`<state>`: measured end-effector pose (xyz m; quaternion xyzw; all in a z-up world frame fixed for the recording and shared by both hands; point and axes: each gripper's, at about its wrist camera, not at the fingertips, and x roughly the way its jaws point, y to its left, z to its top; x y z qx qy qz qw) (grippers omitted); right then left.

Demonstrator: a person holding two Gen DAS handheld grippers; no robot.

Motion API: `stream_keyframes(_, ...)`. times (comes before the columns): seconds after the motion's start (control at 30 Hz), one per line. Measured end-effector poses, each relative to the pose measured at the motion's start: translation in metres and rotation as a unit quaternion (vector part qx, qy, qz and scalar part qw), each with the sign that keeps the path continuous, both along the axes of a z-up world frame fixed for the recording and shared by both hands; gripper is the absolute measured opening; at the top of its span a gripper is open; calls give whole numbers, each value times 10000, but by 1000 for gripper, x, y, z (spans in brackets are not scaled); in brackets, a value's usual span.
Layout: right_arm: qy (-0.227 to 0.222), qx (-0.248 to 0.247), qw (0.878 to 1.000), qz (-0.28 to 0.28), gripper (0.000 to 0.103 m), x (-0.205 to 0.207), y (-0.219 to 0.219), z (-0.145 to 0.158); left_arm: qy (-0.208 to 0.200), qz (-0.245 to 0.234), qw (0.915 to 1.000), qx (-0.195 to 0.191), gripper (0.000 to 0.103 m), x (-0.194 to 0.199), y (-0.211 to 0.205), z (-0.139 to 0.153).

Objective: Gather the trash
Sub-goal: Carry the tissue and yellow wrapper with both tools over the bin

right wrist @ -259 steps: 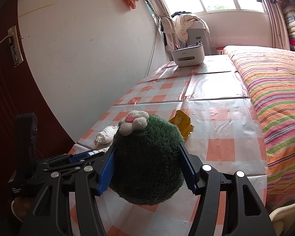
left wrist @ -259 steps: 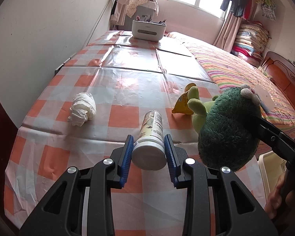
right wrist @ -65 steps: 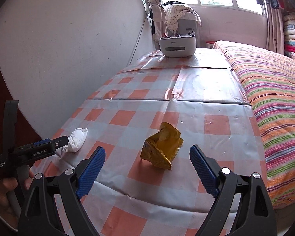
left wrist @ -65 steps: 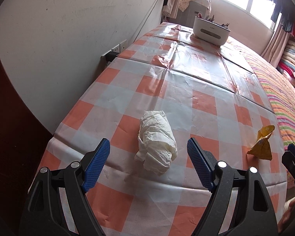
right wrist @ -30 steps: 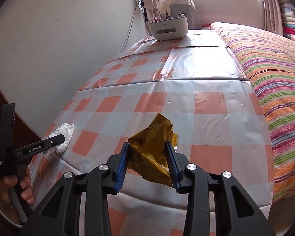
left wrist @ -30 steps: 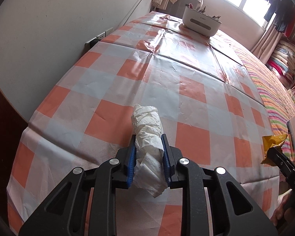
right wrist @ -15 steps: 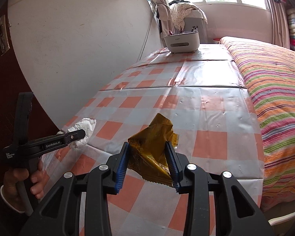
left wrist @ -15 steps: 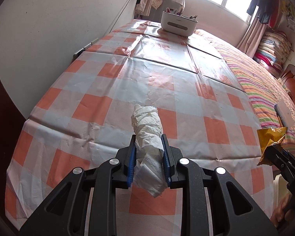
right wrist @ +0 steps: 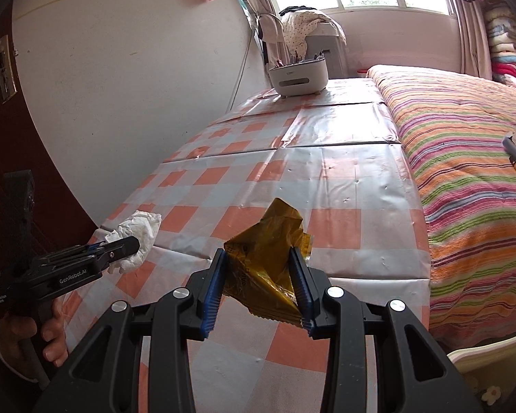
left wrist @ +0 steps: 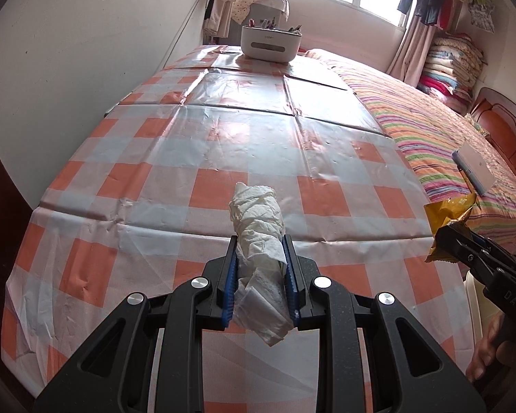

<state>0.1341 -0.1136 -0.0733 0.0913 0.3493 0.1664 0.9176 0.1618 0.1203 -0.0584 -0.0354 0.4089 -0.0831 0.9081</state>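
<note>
Crumpled white tissue (left wrist: 258,220), soft matt paper. Yellow wrapper (right wrist: 268,251), glossy crinkled foil-like film. Checked tablecloth (left wrist: 223,144), smooth shiny plastic (creased, glare further back). Left gripper (left wrist: 259,275) matt black plastic, ribbed blue pads (left wrist: 231,285), bright metal screws. Striped bedspread (right wrist: 464,158), matt woven cloth. White organiser box (left wrist: 271,43), smooth plastic.

Right gripper (right wrist: 259,275) with both blue pads pressed against a crumpled yellow wrapper (right wrist: 270,251), held clear above the checked tablecloth (right wrist: 344,179). At lower left, the left gripper (right wrist: 120,249) (carried by a hand (right wrist: 34,340) at the frame edge) pinches a wad of white tissue (right wrist: 137,237). A white caddy (right wrist: 299,75) of small items stands at the table's far end, below the window. A striped bedspread (right wrist: 464,172) lies just beside the table on the right
</note>
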Motion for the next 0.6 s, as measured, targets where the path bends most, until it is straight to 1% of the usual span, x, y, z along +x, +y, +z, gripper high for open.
stream_keyframes(0.1, -39, -65, 9999, -70, 36, -9, -4, 0, 4, -94, 10000, 28, 23, -5, -9, -2)
stream_keyframes(0.27, -53, -18, 9999, -154, 36, -23, -14, -1, 6, -278, 9996, 87, 23, -15, -23, -6)
stream_keyframes(0.6, -72, -28, 9995, -313, 37, -43, -33, -3, 16, -660, 9978, 73, 23, -34, -51, -9)
